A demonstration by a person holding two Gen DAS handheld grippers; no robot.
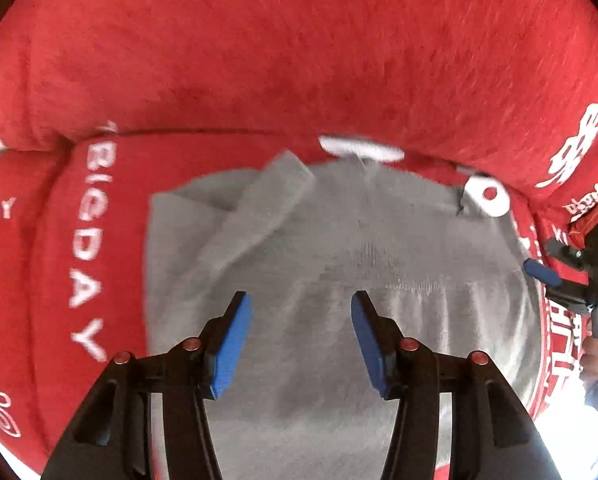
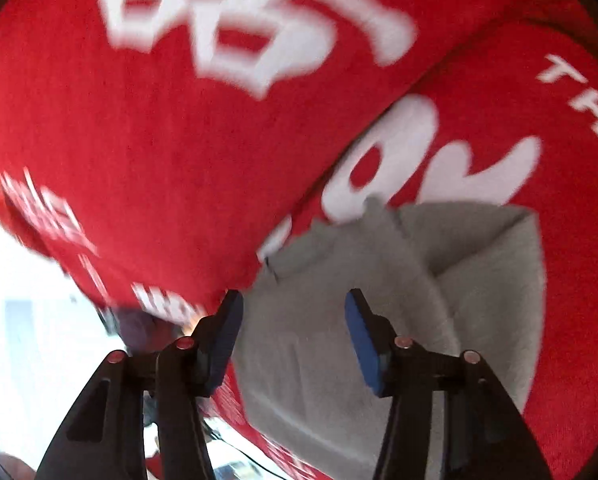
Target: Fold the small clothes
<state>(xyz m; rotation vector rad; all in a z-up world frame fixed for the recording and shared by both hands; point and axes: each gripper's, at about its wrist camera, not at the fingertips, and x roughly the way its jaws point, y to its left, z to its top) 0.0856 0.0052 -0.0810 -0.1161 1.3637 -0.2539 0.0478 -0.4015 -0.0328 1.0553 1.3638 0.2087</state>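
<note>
A small grey garment (image 1: 339,248) lies flat on a red cloth with white lettering (image 1: 259,60). One flap (image 1: 259,208) is folded over its far left corner. My left gripper (image 1: 301,304) hangs open just above the garment's middle, with nothing between its blue pads. In the right wrist view the same grey garment (image 2: 339,280) lies on the red cloth (image 2: 159,140). My right gripper (image 2: 293,304) stands open over its left edge, holding nothing. The right gripper (image 1: 551,260) also shows at the right edge of the left wrist view, beside the garment.
The red cloth rises in a thick bulge behind the garment. A person's hand (image 1: 595,356) holds the right gripper's handle. A bright, washed-out area (image 2: 39,340) lies beyond the cloth's edge at lower left.
</note>
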